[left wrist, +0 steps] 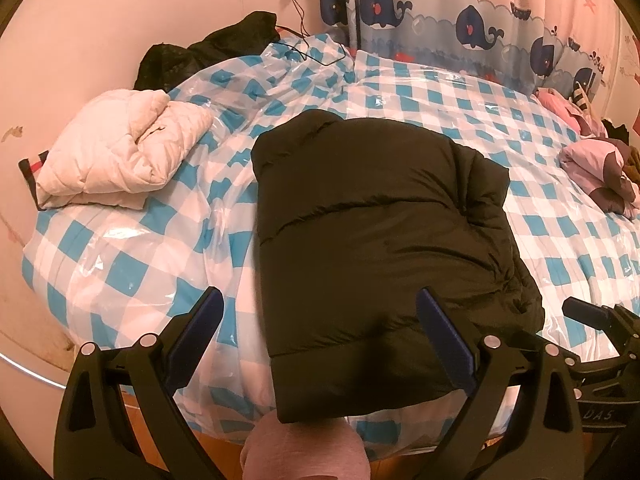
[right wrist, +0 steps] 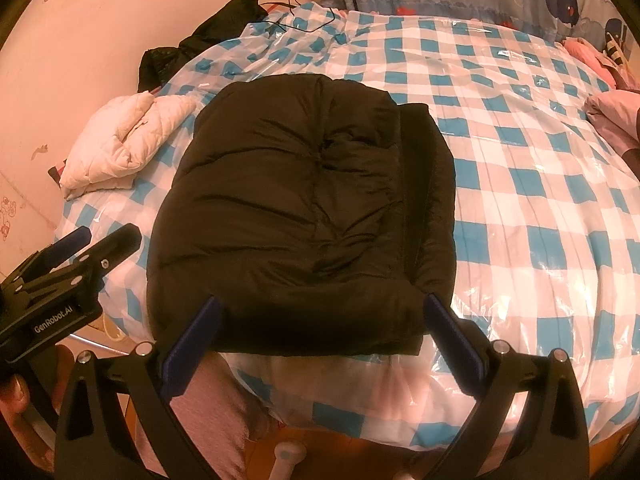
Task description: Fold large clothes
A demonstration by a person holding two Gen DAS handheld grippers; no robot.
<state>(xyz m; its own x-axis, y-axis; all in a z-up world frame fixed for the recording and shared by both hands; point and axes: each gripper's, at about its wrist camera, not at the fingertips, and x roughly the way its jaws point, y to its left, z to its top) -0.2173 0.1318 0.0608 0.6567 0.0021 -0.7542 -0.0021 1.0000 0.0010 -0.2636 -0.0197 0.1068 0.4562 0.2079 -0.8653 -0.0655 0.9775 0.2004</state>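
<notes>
both the left gripper [left wrist: 320, 344] and the right gripper [right wrist: 320, 348] hang spread wide and empty at the bed's [right wrist: 520, 200] near edge. the jacket [right wrist: 304, 216] lies there, a puffy black bundle, apparently folded. judging by that, press it flat and square the loose right flap.

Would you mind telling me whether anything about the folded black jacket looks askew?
Mostly tidy, but the black jacket has an underlayer sticking out along its right edge, and its near end overhangs the bed edge.
</notes>
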